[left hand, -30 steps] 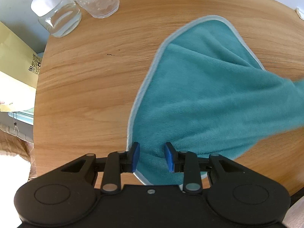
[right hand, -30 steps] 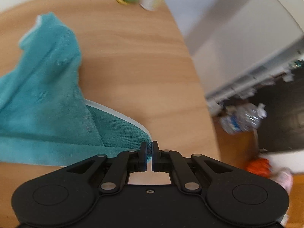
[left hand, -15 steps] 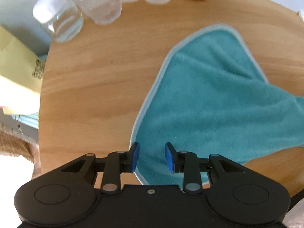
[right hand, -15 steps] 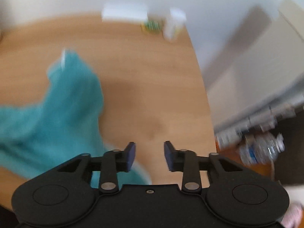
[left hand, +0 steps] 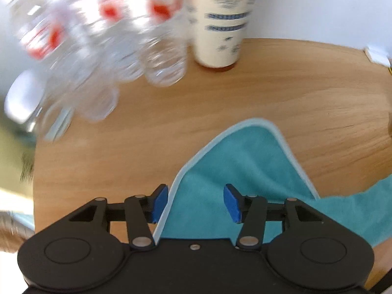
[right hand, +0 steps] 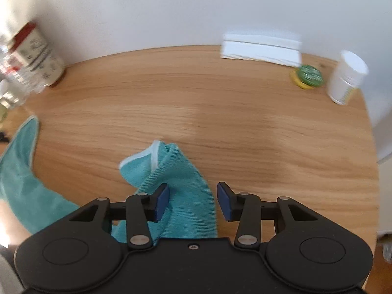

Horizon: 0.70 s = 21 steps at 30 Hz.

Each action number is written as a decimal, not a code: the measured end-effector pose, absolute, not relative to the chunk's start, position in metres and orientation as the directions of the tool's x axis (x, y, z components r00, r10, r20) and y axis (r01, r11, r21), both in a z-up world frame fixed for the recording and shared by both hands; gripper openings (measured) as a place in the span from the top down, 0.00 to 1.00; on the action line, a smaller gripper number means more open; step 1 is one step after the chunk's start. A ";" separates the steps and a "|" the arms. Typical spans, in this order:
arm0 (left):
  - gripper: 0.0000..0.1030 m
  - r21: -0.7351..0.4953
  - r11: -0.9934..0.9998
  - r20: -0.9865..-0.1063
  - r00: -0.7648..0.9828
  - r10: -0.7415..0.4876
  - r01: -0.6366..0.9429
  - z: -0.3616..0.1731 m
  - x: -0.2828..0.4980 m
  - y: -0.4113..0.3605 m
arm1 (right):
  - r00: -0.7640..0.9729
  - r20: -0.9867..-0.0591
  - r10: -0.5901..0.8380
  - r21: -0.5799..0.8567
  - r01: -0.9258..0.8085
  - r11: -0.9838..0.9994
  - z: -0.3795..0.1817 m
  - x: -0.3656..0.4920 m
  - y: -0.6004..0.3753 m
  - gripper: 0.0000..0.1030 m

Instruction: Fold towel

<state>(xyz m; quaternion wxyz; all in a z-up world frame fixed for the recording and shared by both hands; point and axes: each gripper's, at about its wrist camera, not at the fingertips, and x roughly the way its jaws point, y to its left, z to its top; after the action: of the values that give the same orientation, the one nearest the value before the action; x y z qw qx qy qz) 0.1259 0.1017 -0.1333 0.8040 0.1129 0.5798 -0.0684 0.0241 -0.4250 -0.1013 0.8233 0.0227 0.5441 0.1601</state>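
The teal towel (left hand: 235,171) lies rumpled on the wooden table (left hand: 294,85), with the left gripper (left hand: 196,202) and right gripper (right hand: 193,201) both spread apart above it, grasping nothing.

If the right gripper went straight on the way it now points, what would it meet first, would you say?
Most likely the bunched teal towel, whose raised fold already sits between the open right gripper's fingers; beyond it lies bare wooden table, though depth is uncertain.

No text can be read: the dark print on the cream canister (left hand: 218,22) and the red labels on the clear bottles (left hand: 107,24) are blurred.
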 end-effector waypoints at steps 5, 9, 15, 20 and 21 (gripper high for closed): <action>0.41 0.130 0.919 -0.943 0.333 -0.001 0.371 -0.143 0.148 0.078 | 0.324 -0.870 0.371 0.296 -0.258 0.920 -0.097 0.024 -0.415 0.53; 0.41 0.129 0.883 -0.952 0.307 -0.018 0.451 -0.155 0.156 0.067 | 0.290 -0.893 0.344 0.256 -0.301 0.919 -0.104 0.021 -0.389 0.54; 0.44 0.110 0.870 -0.957 0.288 -0.039 0.481 -0.164 0.160 0.063 | 0.311 -0.913 0.265 0.187 -0.259 0.948 -0.104 0.018 -0.376 0.89; 0.88 0.210 0.846 -0.930 0.368 0.017 0.490 -0.164 0.151 0.052 | 0.439 -0.886 0.146 0.143 -0.039 0.989 -0.069 0.002 -0.389 0.91; 0.89 0.243 0.836 -0.922 0.385 0.042 0.492 -0.165 0.148 0.050 | 0.472 -0.875 0.106 0.130 0.018 0.991 -0.057 -0.003 -0.390 0.91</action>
<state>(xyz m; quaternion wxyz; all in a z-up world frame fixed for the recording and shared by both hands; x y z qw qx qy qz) 0.1482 0.0502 -0.1650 0.7942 0.2489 0.5360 -0.1418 -0.0035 -0.3900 -0.0571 0.8557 0.0603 0.5133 0.0257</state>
